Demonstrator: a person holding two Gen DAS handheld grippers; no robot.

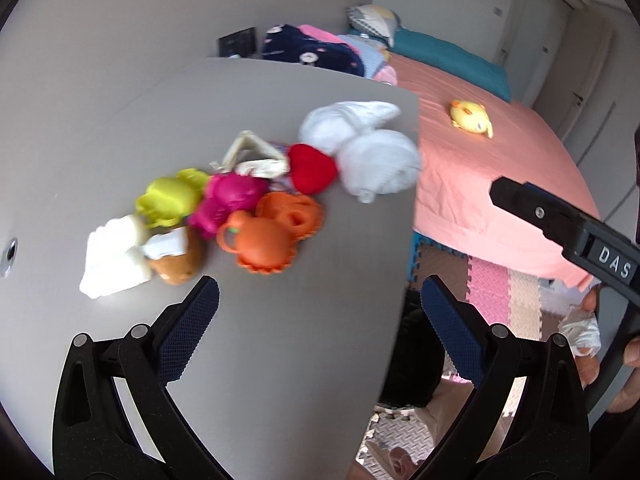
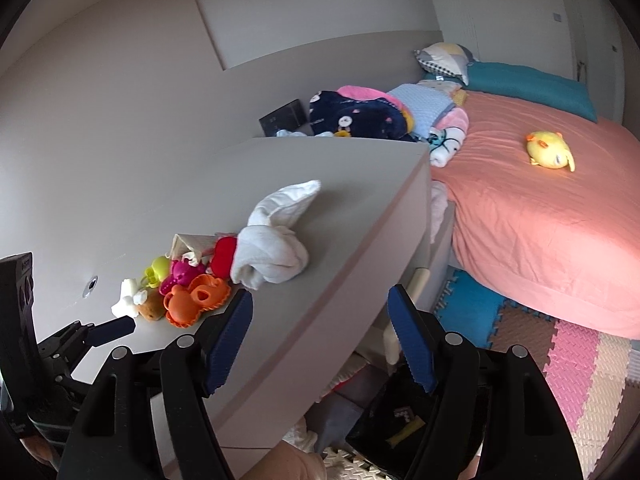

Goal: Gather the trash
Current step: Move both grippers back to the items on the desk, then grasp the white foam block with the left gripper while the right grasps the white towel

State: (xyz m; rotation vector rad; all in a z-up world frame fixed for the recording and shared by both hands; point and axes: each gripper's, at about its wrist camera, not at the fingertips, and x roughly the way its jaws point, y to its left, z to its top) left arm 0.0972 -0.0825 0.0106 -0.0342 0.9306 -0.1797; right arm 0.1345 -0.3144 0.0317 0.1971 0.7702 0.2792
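left hand-held gripper [image 1: 318, 300] open, white cloth [image 1: 360, 148] on grey desk [image 1: 280, 320]

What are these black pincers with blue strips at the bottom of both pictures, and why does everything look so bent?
There is no robot. A person holds a two-finger tool in each hand, each carrying a wide-angle camera that bends the view. One picture looks along the left tool, the other along the right tool. Both are open and empty. On the grey table lie a crumpled white cloth, a red heart, orange toys and a small brown plush. A bed stands beyond.
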